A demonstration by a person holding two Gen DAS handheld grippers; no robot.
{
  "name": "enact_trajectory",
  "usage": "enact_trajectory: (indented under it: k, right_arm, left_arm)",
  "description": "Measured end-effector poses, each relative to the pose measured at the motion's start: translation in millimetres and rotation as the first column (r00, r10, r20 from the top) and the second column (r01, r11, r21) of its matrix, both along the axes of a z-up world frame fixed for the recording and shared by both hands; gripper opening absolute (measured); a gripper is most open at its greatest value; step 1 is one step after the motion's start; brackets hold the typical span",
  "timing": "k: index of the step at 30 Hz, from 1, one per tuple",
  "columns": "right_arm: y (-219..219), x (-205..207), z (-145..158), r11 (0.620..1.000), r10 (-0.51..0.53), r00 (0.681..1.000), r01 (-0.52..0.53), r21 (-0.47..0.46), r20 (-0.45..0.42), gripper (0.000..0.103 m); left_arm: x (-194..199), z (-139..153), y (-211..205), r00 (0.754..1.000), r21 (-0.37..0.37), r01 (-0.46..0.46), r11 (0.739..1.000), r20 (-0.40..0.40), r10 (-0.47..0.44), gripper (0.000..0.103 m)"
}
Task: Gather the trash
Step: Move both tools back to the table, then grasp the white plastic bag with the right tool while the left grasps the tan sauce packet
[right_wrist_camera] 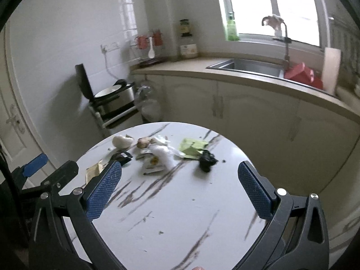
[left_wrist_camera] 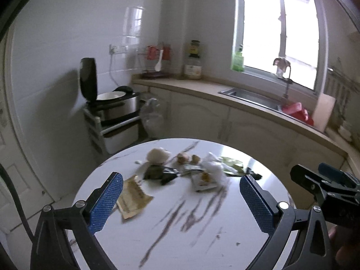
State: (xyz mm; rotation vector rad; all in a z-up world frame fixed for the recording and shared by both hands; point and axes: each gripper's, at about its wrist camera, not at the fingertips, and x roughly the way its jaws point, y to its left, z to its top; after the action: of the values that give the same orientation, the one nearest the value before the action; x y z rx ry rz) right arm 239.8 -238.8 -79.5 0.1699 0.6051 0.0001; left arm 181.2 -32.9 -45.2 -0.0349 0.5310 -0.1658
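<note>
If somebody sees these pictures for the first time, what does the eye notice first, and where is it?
First comes the heap of trash across the far half of the round marble table: a green packet, a crumpled black bag, a white tissue and a tan wrapper. Next, the left gripper and the right gripper, both open, frame it from the near side. Behind, a bright window glares over the sink.

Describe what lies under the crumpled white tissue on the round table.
The crumpled white tissue partly covers a printed wrapper, whose near end shows. The wrapper's far part and anything else beneath are hidden.
</note>
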Motion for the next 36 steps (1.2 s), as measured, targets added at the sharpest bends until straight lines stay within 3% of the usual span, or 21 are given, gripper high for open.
enact_trajectory:
  k: [7,11,20,26,32,36]
  right_arm:
    - [18.1,14.4,-1.8,0.999,0.039,0.999,-0.039,-0.032,-0.012,0.103]
    - [18.2,22.7,-8.8,0.998,0.053,0.998,-0.054,-0.035,-0.025,0.103]
    - [-9.6,69.1,-62.4,0.999,0.029,0.985,-0.032,-0.013,-0.168,0.103]
    - [-25.7,100.7,-101.9,1.0,0.022,0.963,-0.021,0.007,-0.267,0.103]
    - [-20.6,127.4,-120.1,0.998,0.065,0.95,-0.061,0.025,-0.305,0.102]
    - [-4.2,148.8,-118.6,0.991,0.134,0.948,-0.131,0.032,-0.289,0.101]
  left_arm:
    - [5.1,-1.9,19.4,0.999,-0.018,-0.05,0.999,-0.012,0.05,0.102]
    - [22.0,-16.1,30.5,0.995,-0.018,-0.08,0.997,-0.06,0.079,0.102]
    - [90.8,-60.3,52.7,0.962,0.012,-0.158,0.987,-0.225,0.157,0.102]
    - [144.4,-79.2,49.8,0.941,0.072,-0.17,0.983,-0.285,0.184,0.102]
    - [196.8,-94.7,48.5,0.915,0.142,-0.196,0.97,-0.328,0.233,0.102]
    - [224.9,-104.4,49.0,0.903,0.138,-0.199,0.97,-0.359,0.236,0.102]
